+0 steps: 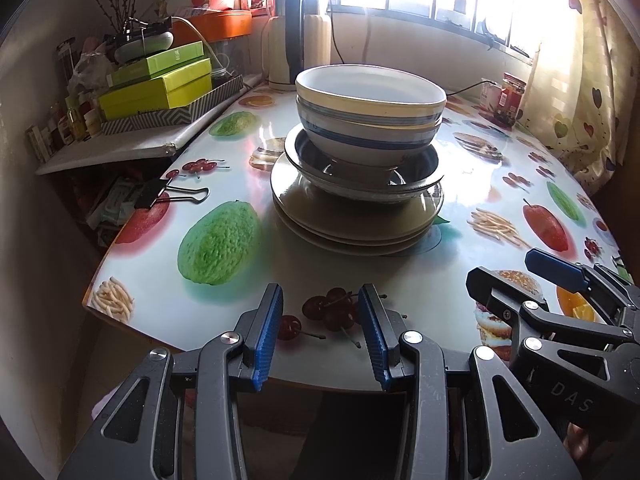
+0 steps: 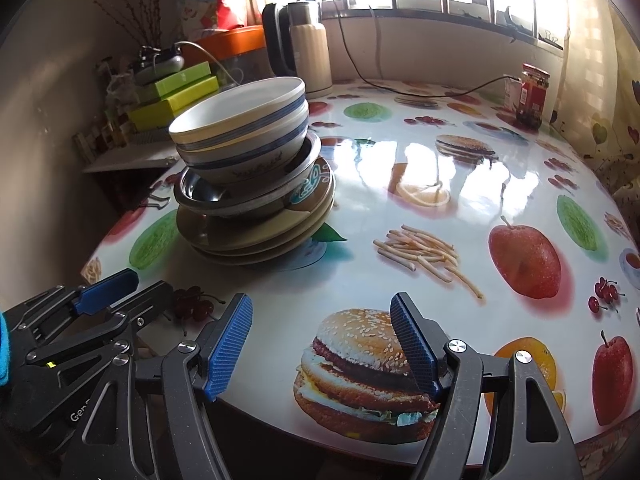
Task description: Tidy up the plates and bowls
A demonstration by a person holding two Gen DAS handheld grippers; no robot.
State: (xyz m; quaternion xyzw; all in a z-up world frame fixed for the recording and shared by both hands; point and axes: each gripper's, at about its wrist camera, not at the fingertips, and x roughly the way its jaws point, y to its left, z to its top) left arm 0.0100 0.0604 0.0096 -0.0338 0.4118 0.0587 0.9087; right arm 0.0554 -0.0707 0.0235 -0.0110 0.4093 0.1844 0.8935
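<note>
A stack of dishes stands on the fruit-print table: white bowls with blue bands nested on top, a metal bowl under them, and several olive plates at the bottom. My left gripper is open and empty over the table's near edge, short of the stack. My right gripper is open and empty over the burger print, to the right of the stack; it also shows in the left wrist view.
An electric kettle stands behind the stack with its cord trailing right. A red-lidded jar is at the far right. A binder clip lies at the table's left edge. Green boxes sit on a side shelf.
</note>
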